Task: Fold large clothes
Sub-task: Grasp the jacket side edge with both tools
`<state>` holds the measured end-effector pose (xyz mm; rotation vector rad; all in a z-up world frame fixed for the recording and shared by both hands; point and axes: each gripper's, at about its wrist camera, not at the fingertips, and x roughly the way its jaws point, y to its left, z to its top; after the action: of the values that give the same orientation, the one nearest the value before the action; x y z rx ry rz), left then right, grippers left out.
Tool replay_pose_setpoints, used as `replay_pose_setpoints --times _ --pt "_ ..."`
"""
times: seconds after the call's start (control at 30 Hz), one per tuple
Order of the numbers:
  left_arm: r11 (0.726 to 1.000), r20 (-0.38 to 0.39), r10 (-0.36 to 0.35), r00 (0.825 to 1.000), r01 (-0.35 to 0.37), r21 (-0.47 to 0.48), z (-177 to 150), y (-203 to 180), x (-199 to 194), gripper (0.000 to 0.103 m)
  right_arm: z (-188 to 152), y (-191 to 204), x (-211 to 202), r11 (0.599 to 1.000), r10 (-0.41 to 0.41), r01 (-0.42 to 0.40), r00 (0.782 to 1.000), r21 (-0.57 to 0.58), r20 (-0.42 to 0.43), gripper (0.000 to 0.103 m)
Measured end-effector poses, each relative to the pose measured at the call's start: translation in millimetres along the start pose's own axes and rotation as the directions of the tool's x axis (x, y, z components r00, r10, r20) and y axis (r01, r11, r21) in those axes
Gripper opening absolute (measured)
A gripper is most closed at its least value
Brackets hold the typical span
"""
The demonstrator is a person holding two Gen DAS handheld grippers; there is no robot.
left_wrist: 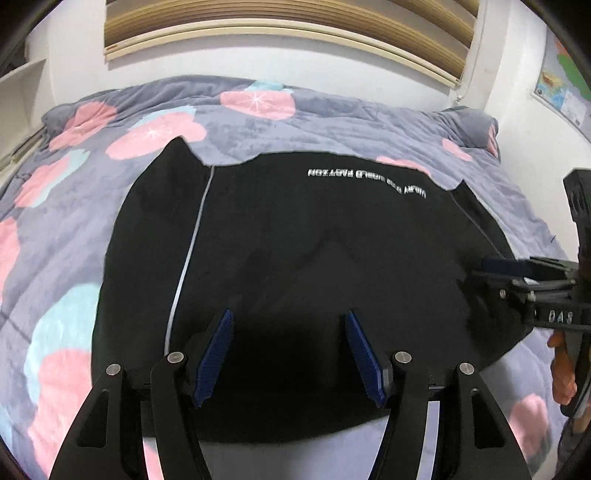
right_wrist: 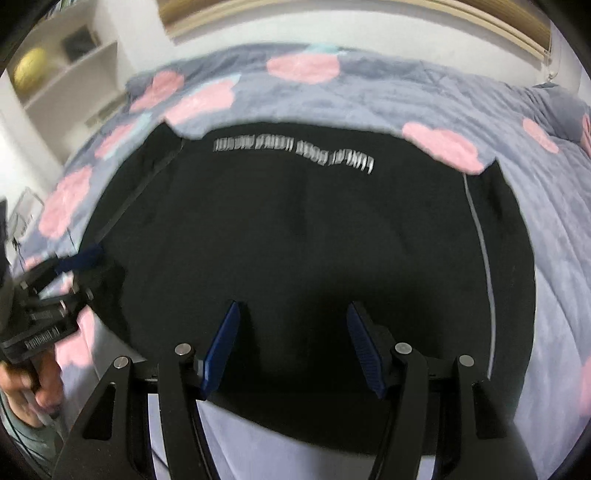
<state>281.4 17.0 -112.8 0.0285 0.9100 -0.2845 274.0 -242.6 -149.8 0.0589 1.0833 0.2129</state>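
A large black garment (left_wrist: 295, 258) with a line of white lettering and thin white side seams lies flat on the bed; it also shows in the right wrist view (right_wrist: 295, 240). My left gripper (left_wrist: 288, 317) is open, its blue pads (left_wrist: 214, 354) spread above the garment's near part, holding nothing. My right gripper (right_wrist: 291, 310) is open too, its blue pads (right_wrist: 365, 347) spread over the garment's near edge. The right gripper also shows at the right of the left wrist view (left_wrist: 491, 273), at the garment's right edge. The left gripper shows at the left of the right wrist view (right_wrist: 85, 258).
The bed is covered by a grey-purple blanket (left_wrist: 74, 221) with pink and light blue patches. A white wall with a blind (left_wrist: 280, 26) stands behind it. White shelves (right_wrist: 70, 74) are at the left. A map poster (left_wrist: 561, 92) hangs at the right.
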Motion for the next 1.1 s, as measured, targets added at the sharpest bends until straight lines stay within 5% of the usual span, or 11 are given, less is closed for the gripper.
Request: replay_pose_setpoints --times 0.23,0.33,0.53,0.77,0.97,1.1 --pt "0.998 -0.115 0.046 0.992 -0.051 -0.041 -18 12 50 0.065 -11 -6 38 0.999 0.005 -0.002 0.998 0.044 -0.059 0.076" --pt "0.995 -0.101 0.096 0.990 -0.097 -0.002 -19 3 49 0.066 -11 -5 36 0.999 -0.002 0.004 0.998 0.042 -0.058 0.078" --pt "0.999 -0.093 0.004 0.996 -0.007 -0.034 -13 19 29 0.066 -15 -6 8 0.999 -0.021 0.022 0.999 0.027 -0.033 0.078" --pt "0.998 -0.013 0.052 0.999 -0.053 -0.033 3 39 -14 0.066 -20 -7 -42 0.975 -0.212 0.217 0.973 -0.045 0.094 0.082" --pt "0.993 0.040 0.091 0.995 -0.088 -0.077 10 74 -37 0.066 -22 -42 -67 0.958 -0.285 0.288 0.948 -0.001 0.142 0.086" --pt "0.990 0.042 0.116 0.992 -0.112 -0.086 15 91 -36 0.067 -21 -83 -72 0.960 -0.273 0.261 0.952 0.098 0.136 0.086"
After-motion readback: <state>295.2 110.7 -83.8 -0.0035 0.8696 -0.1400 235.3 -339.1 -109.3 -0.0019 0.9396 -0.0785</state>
